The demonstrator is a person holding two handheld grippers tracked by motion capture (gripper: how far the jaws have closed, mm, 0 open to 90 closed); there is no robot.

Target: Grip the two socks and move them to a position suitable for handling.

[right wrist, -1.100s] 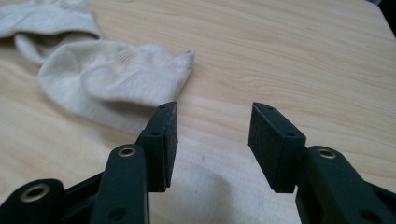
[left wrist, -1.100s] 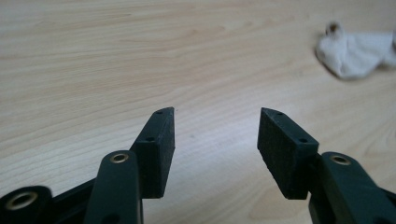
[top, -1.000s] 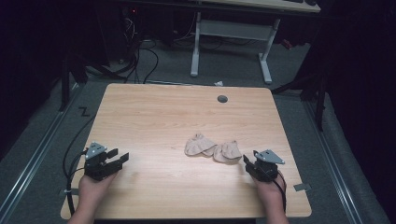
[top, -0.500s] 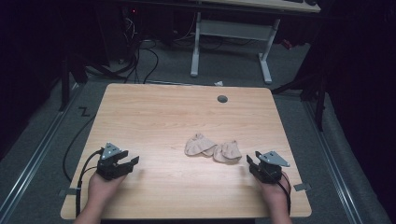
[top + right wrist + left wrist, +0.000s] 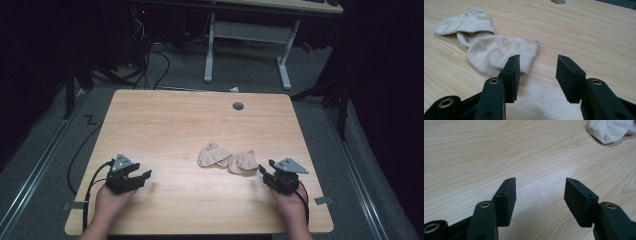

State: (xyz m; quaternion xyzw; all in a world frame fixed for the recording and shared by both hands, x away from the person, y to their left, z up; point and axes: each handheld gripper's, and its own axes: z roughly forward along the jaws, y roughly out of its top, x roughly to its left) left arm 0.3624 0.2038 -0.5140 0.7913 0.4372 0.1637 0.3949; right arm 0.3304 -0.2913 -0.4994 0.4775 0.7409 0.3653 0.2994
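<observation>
We see two beige ankle socks (image 5: pixel 228 158) lying side by side and touching on the light wooden table (image 5: pixel 190 125), right of centre near the front edge. The left gripper (image 5: pixel 140 177) is held low over the front left of the table, its jaws spread with bare wood between them and the socks well apart from it. The right gripper (image 5: pixel 264 172) sits just beside the nearer sock (image 5: pixel 501 53), jaws spread and gripping nothing. A grey round grommet (image 5: pixel 238 106) is set in the table near its far edge.
</observation>
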